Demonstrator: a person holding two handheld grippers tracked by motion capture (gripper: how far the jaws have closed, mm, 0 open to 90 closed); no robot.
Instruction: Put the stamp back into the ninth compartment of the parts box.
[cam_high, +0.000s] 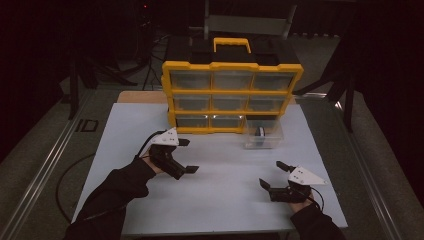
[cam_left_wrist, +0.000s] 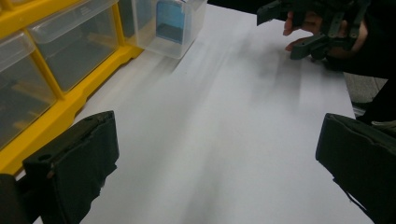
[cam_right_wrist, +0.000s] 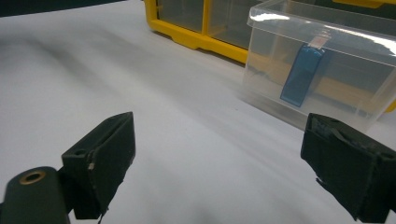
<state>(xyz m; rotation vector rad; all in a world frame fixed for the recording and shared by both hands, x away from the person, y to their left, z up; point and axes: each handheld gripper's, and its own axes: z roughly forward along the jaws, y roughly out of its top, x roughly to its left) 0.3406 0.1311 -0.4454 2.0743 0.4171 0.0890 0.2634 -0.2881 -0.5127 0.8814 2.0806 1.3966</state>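
A yellow and black organizer case (cam_high: 231, 90) with clear drawers stands upright at the back of the white table (cam_high: 220, 200). One clear drawer bin (cam_high: 263, 134) sits pulled out on the table in front of its lower right slot, with a small blue item (cam_right_wrist: 302, 74) inside. My left gripper (cam_high: 187, 155) hovers open left of centre, its jaws wide with nothing between them. My right gripper (cam_high: 270, 173) is open near the front right, jaws pointing toward the bin (cam_right_wrist: 322, 65). In the left gripper view the yellow case (cam_left_wrist: 51, 60) and the bin (cam_left_wrist: 170, 23) lie ahead.
The white table top (cam_left_wrist: 224, 121) between the two grippers is bare. The other hand with its gripper (cam_left_wrist: 313, 28) appears far off in the left gripper view. Dark floor, cables and stand legs (cam_high: 345, 100) surround the table.
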